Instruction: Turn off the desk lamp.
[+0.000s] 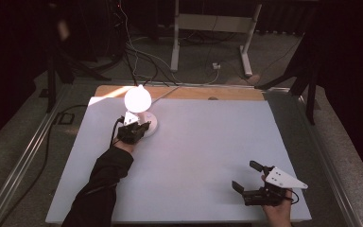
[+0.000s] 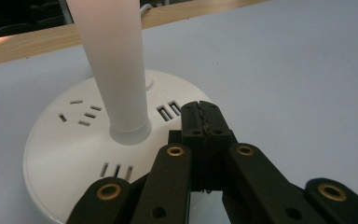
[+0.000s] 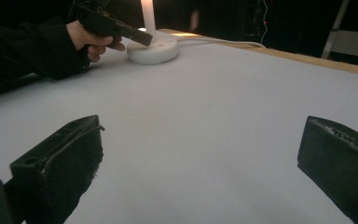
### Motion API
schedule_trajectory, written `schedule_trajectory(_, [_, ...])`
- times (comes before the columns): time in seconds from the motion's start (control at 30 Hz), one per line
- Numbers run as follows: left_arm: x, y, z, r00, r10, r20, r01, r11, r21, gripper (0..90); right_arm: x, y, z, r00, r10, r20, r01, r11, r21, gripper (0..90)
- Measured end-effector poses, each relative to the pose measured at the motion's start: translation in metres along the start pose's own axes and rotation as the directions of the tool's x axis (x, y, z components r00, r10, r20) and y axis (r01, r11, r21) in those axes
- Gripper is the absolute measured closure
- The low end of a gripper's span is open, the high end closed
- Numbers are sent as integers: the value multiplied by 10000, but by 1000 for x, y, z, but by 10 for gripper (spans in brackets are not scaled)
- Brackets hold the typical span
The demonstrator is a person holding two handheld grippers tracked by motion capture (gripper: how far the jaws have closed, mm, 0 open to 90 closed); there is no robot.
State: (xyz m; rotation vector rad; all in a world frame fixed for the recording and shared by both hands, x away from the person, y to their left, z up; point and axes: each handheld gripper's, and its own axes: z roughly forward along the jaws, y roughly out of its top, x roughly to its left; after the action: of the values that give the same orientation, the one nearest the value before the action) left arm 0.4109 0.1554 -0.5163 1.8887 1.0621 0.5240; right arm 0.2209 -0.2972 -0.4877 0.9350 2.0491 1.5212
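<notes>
A white desk lamp stands at the back left of the white table (image 1: 208,142); its lit globe (image 1: 137,98) glows above a round base (image 1: 152,124). In the left gripper view the base (image 2: 60,140) carries socket slots and USB ports around a white stem (image 2: 114,65). My left gripper (image 2: 200,114) is shut, holding nothing, with its tips over the base's near edge beside the USB ports. From the high view this left gripper (image 1: 144,126) reaches the base from the near left. My right gripper (image 1: 244,175) hovers open near the front right edge. The right gripper view looks between my right gripper's (image 3: 200,163) spread jaws to the lamp base (image 3: 154,49).
A wooden strip (image 1: 194,92) runs along the table's far edge, and the lamp's cable (image 3: 214,41) leads off over it. Beyond, on the floor, are cables, a white desk frame (image 1: 212,28) and dark stands. Metal rails (image 1: 23,156) flank the table.
</notes>
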Motion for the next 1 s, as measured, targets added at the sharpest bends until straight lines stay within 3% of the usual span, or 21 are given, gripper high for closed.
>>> schedule_trajectory(0.47, [0, 0, 2, 9998, 157, -99, -154, 9996, 225, 900, -1, 0, 0, 10000, 77, -25, -77, 10000, -19, 0])
schedule_trajectory(0.6, [-3, -1, 2, 9982, 546, -247, -541, 9983, 214, 900, 0, 0, 0, 10000, 57, -28, -58, 10000, -14, 0])
schedule_trajectory(0.7, [-1, -2, 2, 9996, 222, -161, -221, 9997, 96, 900, 0, 0, 0, 10000, 57, -23, -57, 10000, -19, 0])
schedule_trajectory(1.0, [0, 3, -2, 9999, 91, -133, -90, 9999, 111, 900, -1, 0, -1, 9999, 99, -20, -99, 9999, -49, 0])
